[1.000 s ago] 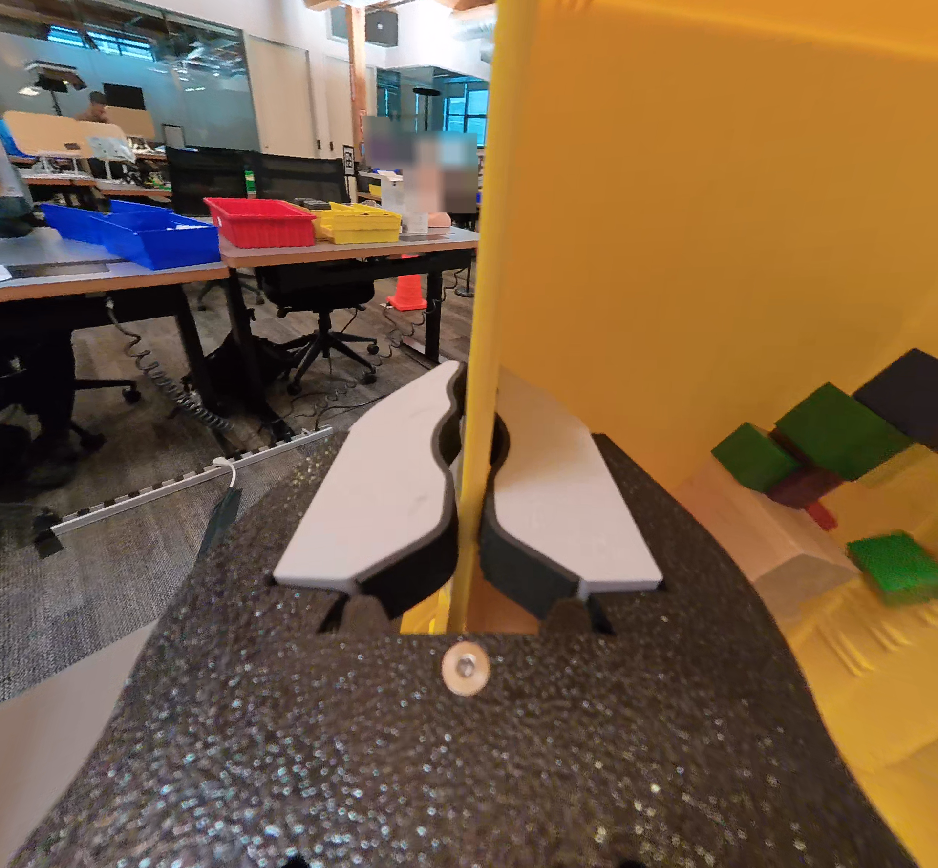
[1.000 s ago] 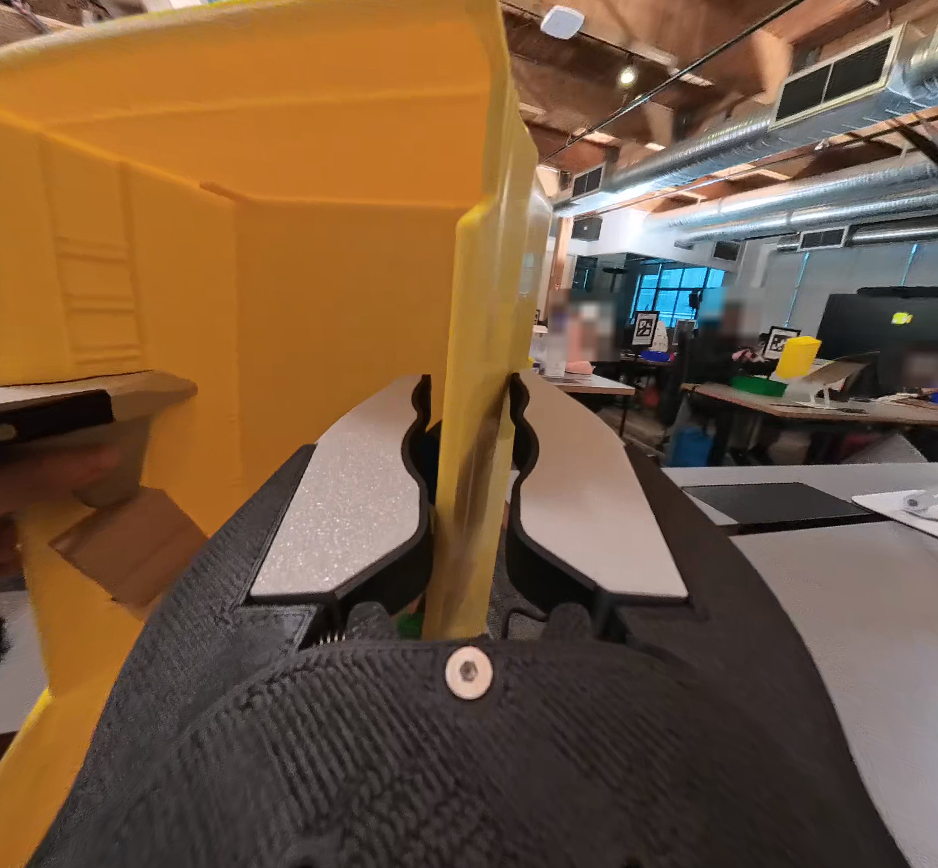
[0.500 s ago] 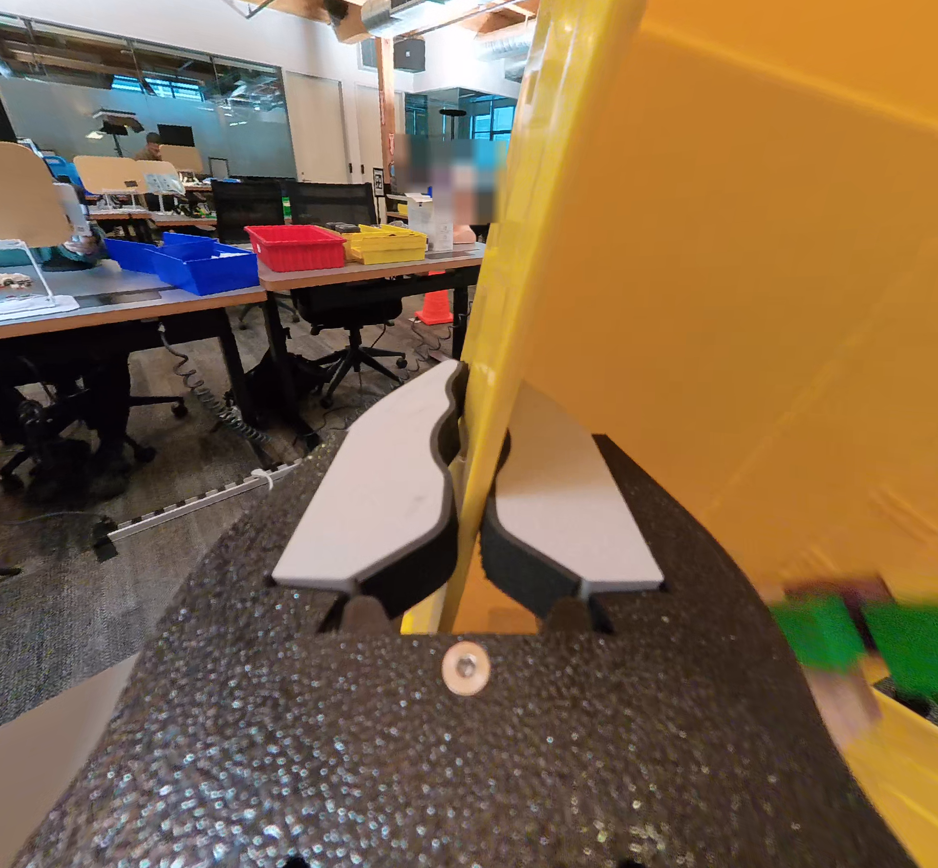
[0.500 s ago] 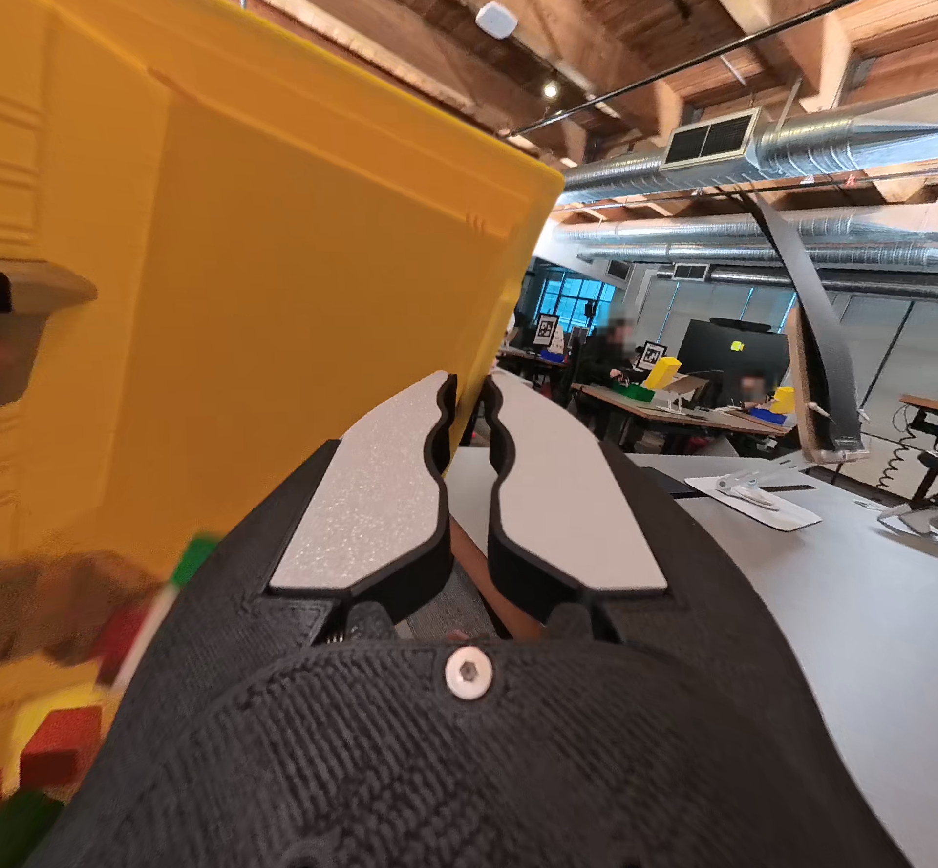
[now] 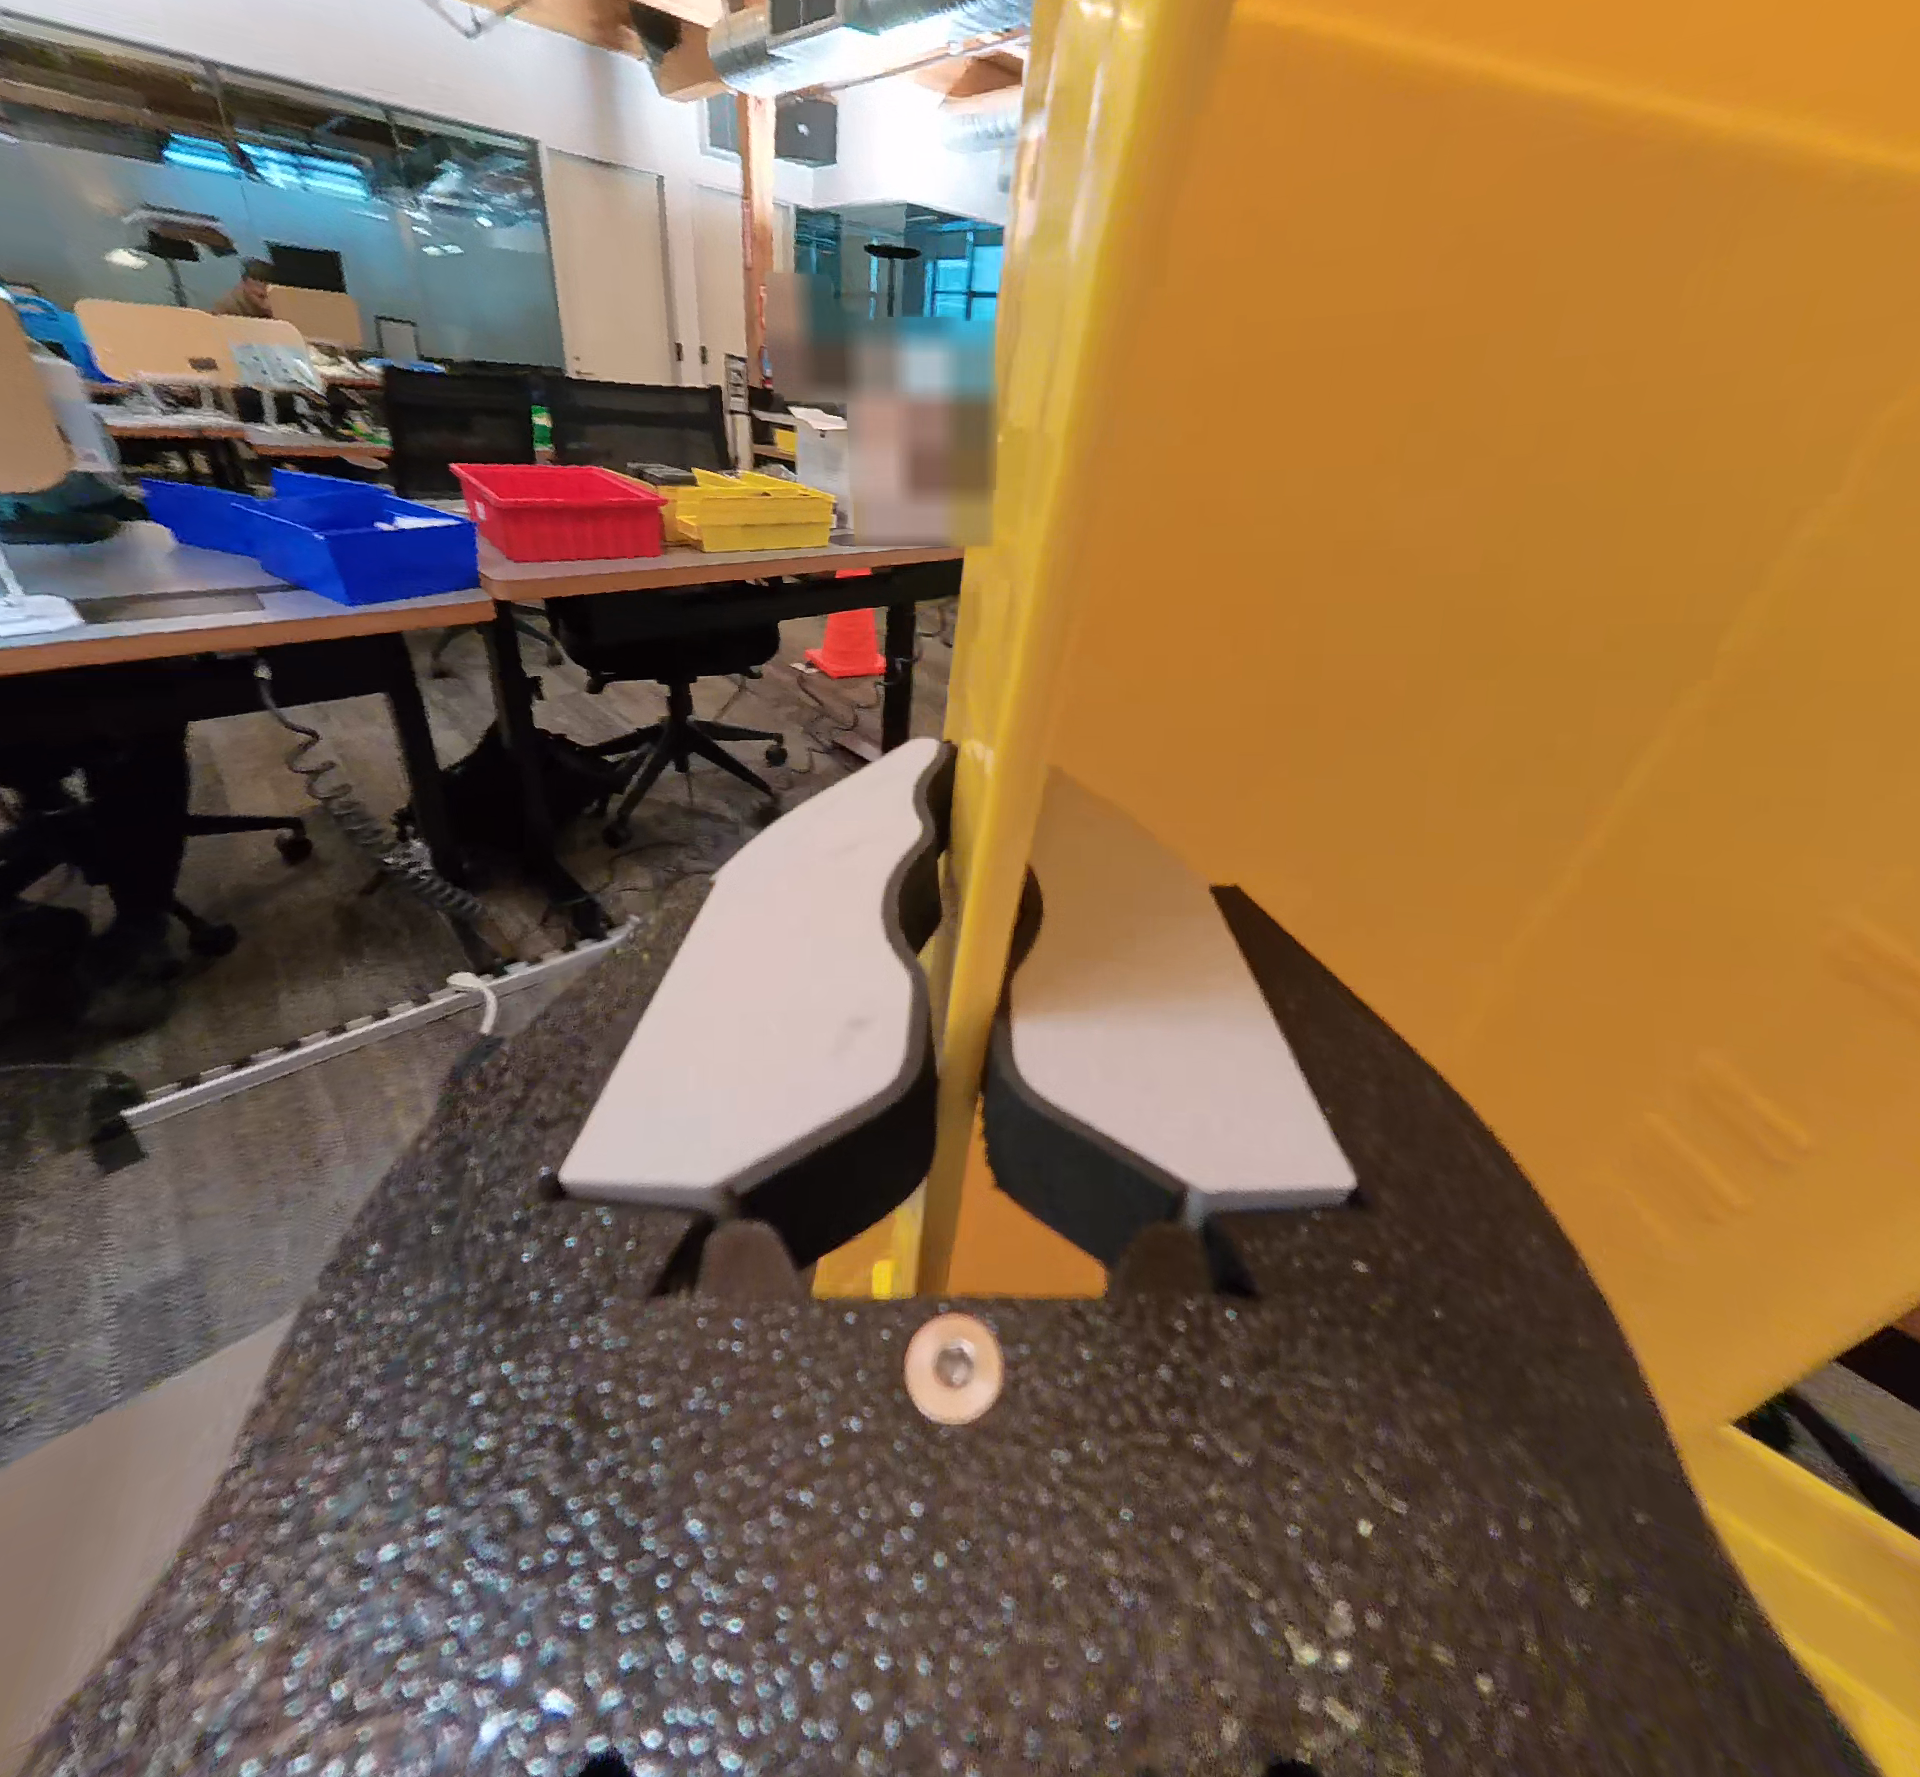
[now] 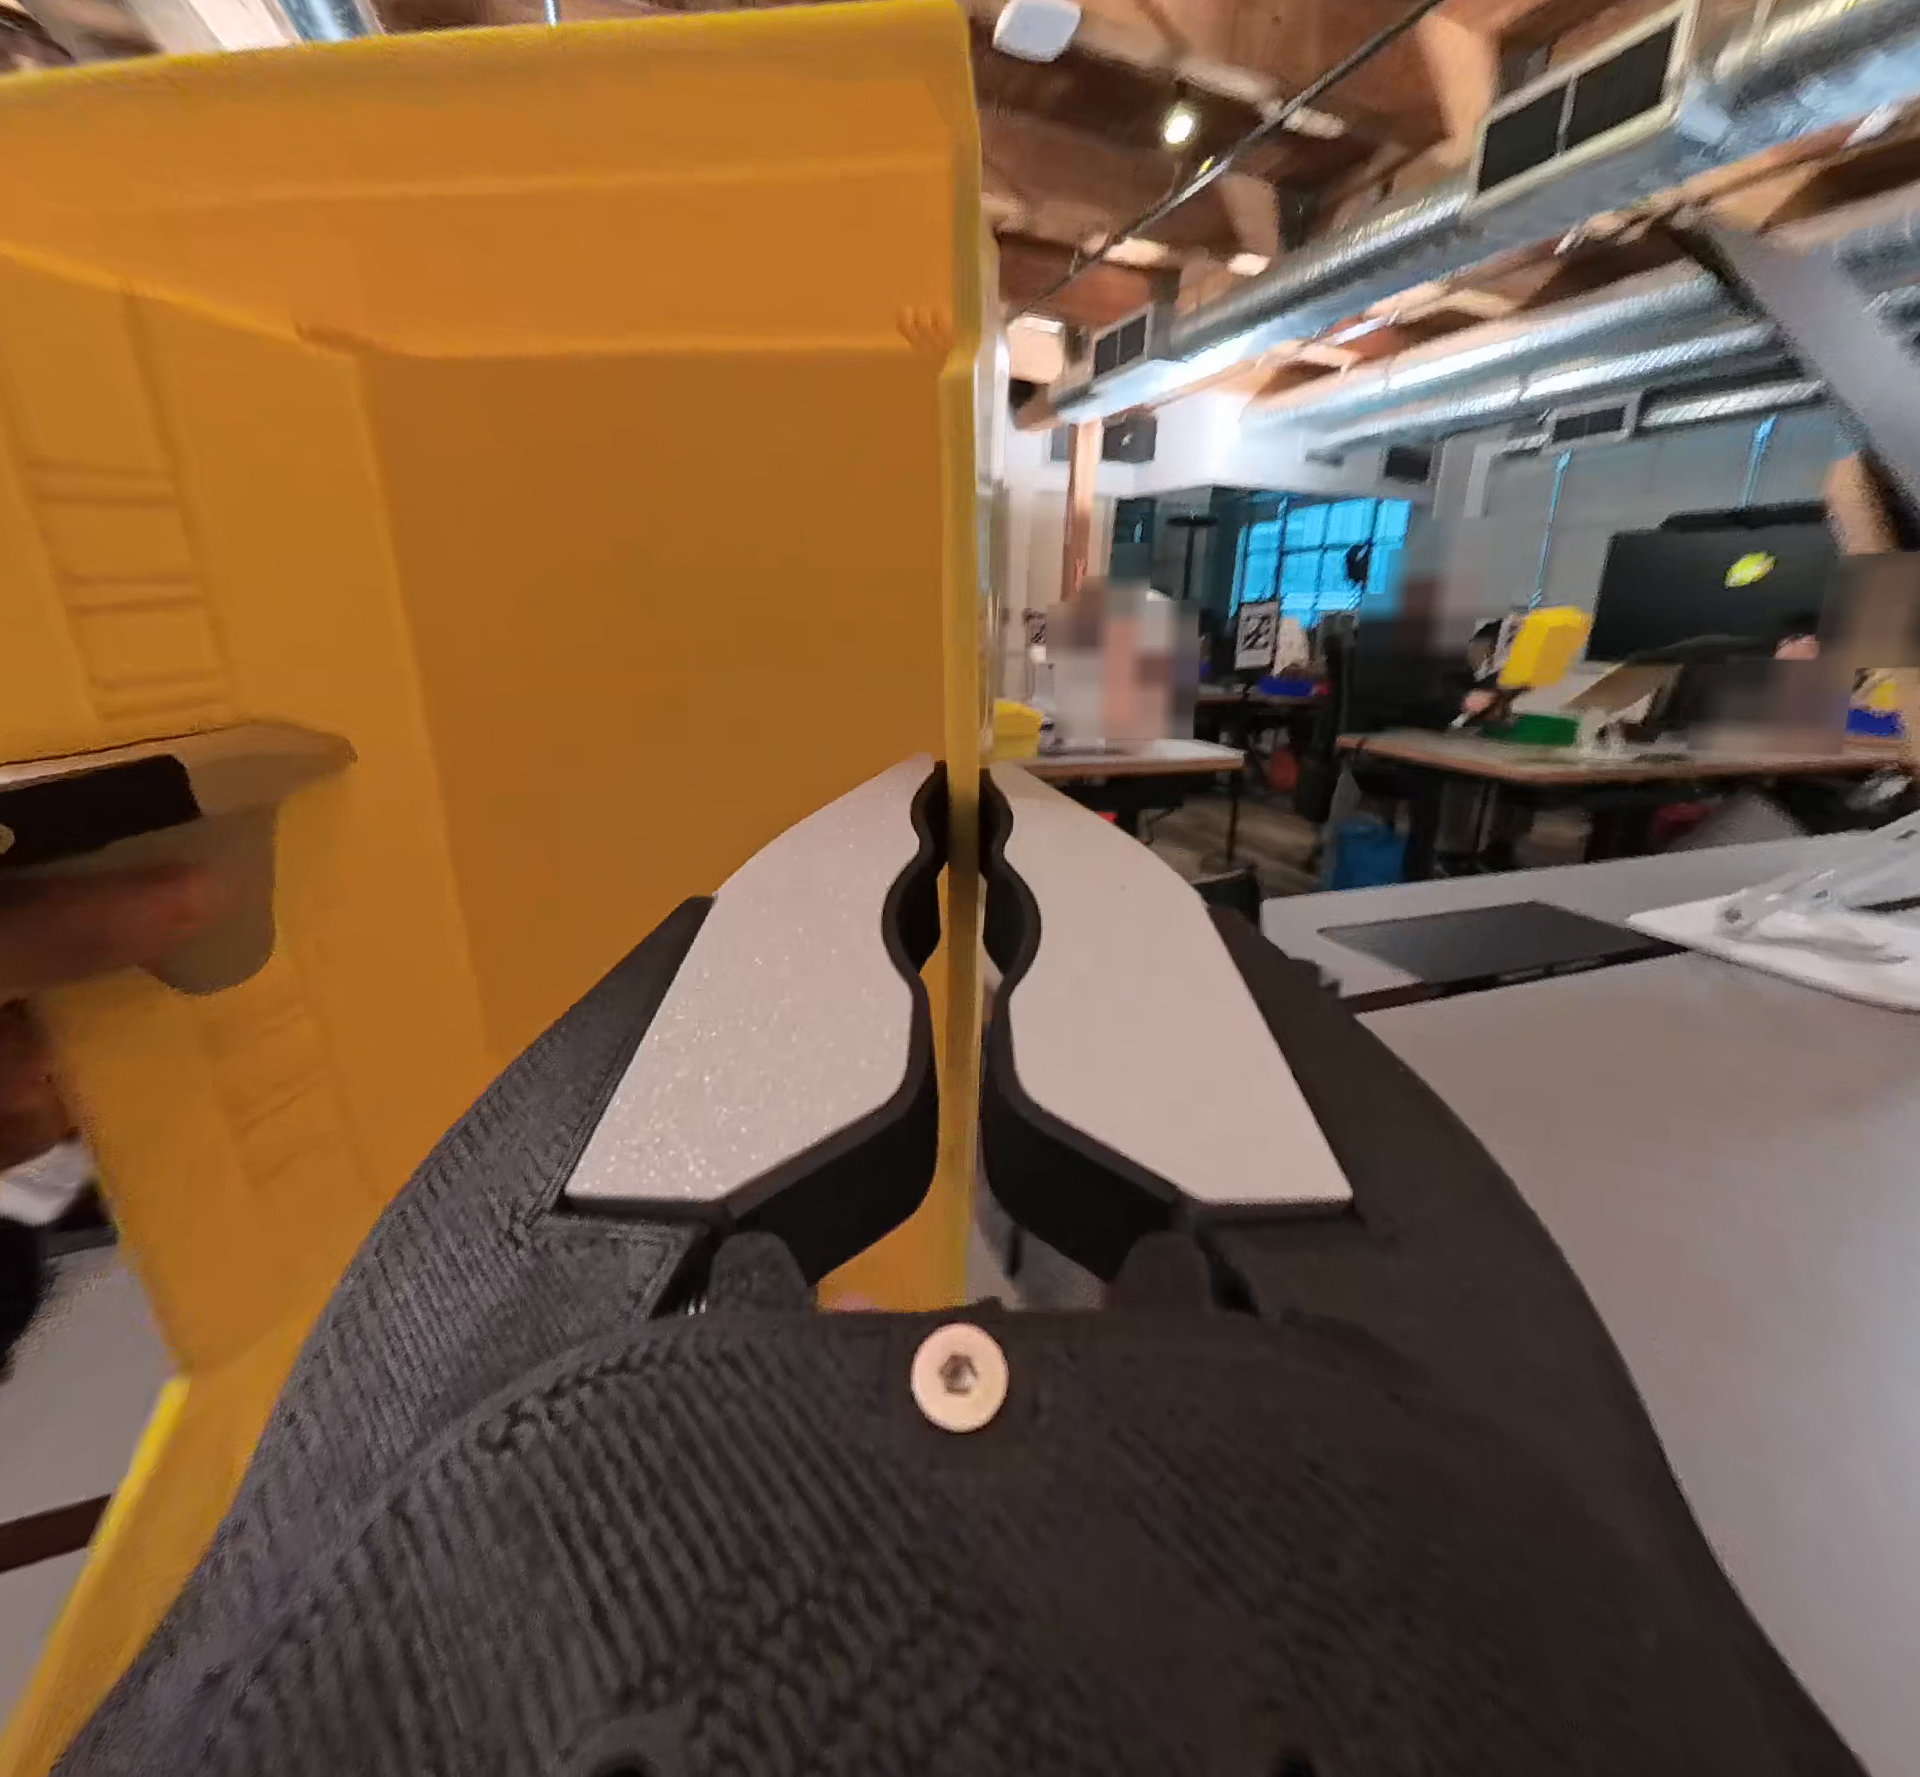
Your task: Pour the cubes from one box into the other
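Now one yellow box (image 5: 1455,584), tipped up, two grippers clamping opposite walls

The yellow box (image 5: 1455,584) looks like moulded plastic — glossy on its rim, matt inside. The left gripper (image 5: 971,792) has a rough, speckled black body and smooth grey fingers (image 5: 790,1000); the right gripper (image 6: 961,792) shows ribbed, layered black plastic.
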